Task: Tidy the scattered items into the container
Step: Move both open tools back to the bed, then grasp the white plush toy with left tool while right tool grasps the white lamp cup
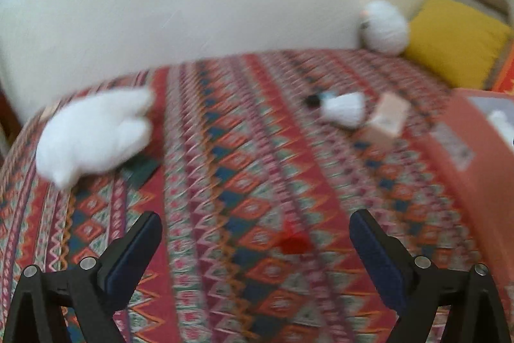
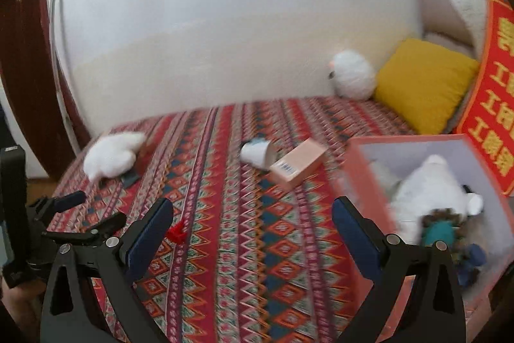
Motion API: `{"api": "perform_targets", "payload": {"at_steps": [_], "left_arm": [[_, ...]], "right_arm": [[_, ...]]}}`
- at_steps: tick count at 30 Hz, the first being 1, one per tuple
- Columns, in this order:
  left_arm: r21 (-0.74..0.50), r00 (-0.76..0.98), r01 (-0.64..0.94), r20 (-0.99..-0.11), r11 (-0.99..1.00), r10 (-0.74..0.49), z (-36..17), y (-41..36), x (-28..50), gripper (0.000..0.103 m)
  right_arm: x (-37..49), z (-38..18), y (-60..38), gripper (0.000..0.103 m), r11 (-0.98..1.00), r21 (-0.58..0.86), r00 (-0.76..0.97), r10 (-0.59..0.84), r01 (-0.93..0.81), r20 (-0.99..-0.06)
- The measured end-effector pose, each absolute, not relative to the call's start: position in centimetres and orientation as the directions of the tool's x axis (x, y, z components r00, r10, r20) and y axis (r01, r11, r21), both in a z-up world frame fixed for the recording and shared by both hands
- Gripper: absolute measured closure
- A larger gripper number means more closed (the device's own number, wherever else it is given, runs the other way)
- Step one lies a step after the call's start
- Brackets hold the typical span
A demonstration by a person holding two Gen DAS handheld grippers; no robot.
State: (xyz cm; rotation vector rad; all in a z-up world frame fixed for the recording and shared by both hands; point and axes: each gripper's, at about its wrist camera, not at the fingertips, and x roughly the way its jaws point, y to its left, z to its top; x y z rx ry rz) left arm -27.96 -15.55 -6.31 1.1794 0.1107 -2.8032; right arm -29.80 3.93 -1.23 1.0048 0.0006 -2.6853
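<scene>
Left gripper wide open, empty; right gripper likewise.

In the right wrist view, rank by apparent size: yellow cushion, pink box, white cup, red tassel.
1. yellow cushion
2. pink box, lying nearer the camera than the cushion
3. white cup
4. red tassel, nearest yet plainly smallest

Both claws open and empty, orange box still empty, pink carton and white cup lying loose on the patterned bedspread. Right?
Not quite: the orange box is not empty. The right wrist view shows a white plush toy and smaller items already inside it. The rest holds: left claw and right claw are open and empty, the pink carton and white cup lie on the patterned bedspread.
</scene>
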Motion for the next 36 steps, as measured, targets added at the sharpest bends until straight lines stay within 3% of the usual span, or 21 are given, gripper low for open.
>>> {"api": "perform_targets", "payload": {"at_steps": [10,13,15,18,23,27,30,32,33,34,35,36], "left_arm": [[0.158,-0.570,0.399,-0.729,-0.904,-0.378,-12.0,-26.8,-34.4,0.006],[0.311,-0.472,0.421,-0.727,-0.852,-0.498,-14.7,-27.5,-37.5,0.006],[0.450,-0.458,0.375,-0.670,-0.811,-0.584,-17.0,-25.9,-39.5,0.006],[0.704,-0.492,0.355,-0.418,-0.615,-0.763,-19.1,-22.5,-41.4,0.006],[0.768,-0.481,0.356,-0.338,-0.533,-0.809,-20.4,-20.2,-43.4,0.006],[0.886,-0.482,0.333,-0.134,-0.322,-0.866,-19.7,-21.7,-44.9,0.000],[0.916,-0.479,0.159,-0.254,-0.367,-0.841,-21.1,-24.2,-46.2,0.000],[0.911,-0.526,0.106,-0.289,-0.399,-0.800,-21.9,-24.7,-46.1,0.001],[0.894,-0.545,0.098,-0.319,-0.437,-0.775,-21.7,-25.1,-46.1,0.001],[0.876,-0.563,0.089,-0.348,-0.474,-0.749,-21.5,-25.6,-46.2,0.008],[0.846,-0.553,0.099,-0.391,-0.524,-0.735,-21.4,-26.3,-46.2,0.034],[0.840,-0.542,0.128,-0.386,-0.527,-0.747,-21.4,-26.8,-46.1,0.036]], "right_arm": [[-43.6,-9.8,-3.1,0.003,-0.984,0.017,-0.686,-0.137,0.180,-0.714],[-47.4,-12.4,-4.6,0.003,-0.987,-0.009,-0.681,-0.106,0.163,-0.725],[-49.8,-14.1,-5.5,0.003,-0.987,-0.019,-0.668,-0.092,0.158,-0.738],[-53.0,-16.6,-6.4,0.002,-0.988,-0.024,-0.652,-0.081,0.151,-0.754],[-55.5,-19.6,-7.2,0.000,-0.989,-0.014,-0.607,-0.079,0.147,-0.791],[-55.9,-19.1,-7.1,0.000,-0.986,0.027,-0.615,-0.123,0.163,-0.779],[-56.5,-19.0,-7.0,0.000,-0.987,0.041,-0.614,-0.130,0.156,-0.778],[-57.1,-19.1,-7.0,0.000,-0.988,0.042,-0.618,-0.127,0.150,-0.776],[-57.4,-19.1,-7.1,0.007,-0.987,0.041,-0.620,-0.130,0.155,-0.774],[-57.5,-18.9,-7.1,0.024,-0.986,0.038,-0.621,-0.133,0.164,-0.772],[-57.4,-18.6,-7.2,0.077,-0.984,0.025,-0.623,-0.131,0.175,-0.772],[-57.2,-18.1,-7.2,0.095,-0.982,0.022,-0.628,-0.135,0.185,-0.767]]}}
